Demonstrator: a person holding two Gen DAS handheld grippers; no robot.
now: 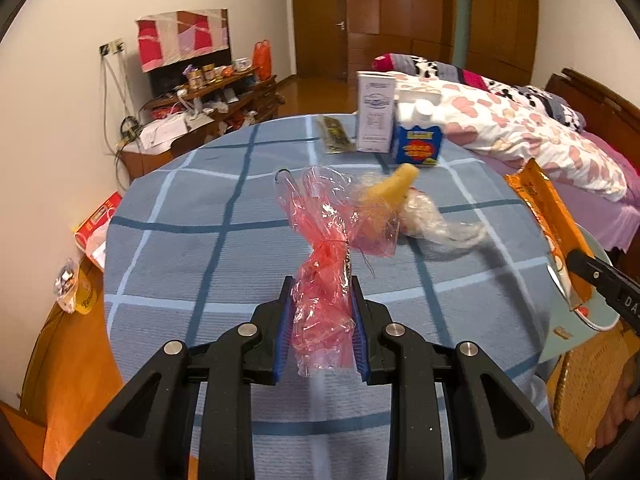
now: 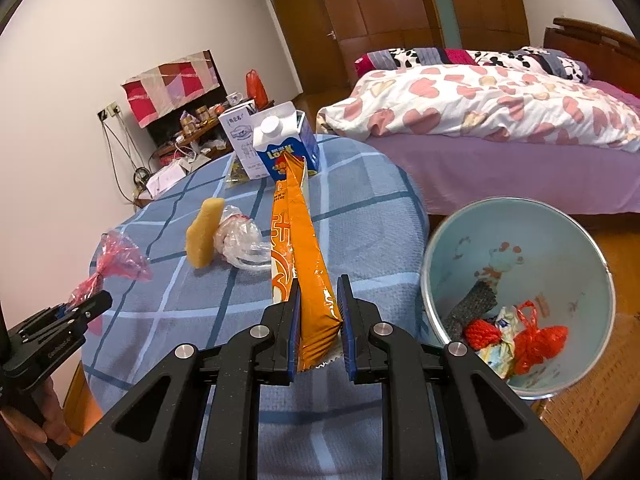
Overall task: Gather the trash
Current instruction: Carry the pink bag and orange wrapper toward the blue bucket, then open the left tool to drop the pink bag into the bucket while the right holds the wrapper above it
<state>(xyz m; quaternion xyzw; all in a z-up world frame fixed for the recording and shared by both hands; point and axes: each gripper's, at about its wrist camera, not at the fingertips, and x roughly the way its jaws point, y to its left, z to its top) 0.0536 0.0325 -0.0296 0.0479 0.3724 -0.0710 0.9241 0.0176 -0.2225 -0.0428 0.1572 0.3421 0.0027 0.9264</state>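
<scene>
Here both tilt downward: left tool (image 1: 322,300) clenches red cellophane (image 1: 324,248), right tool (image 2: 319,300) grips orange wrapper (image 2: 308,256).

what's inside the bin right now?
In the light blue bin: a red knotted bag, a red knit piece, a dark grey pad, crumpled paper. Anything underneath is covered.
</scene>
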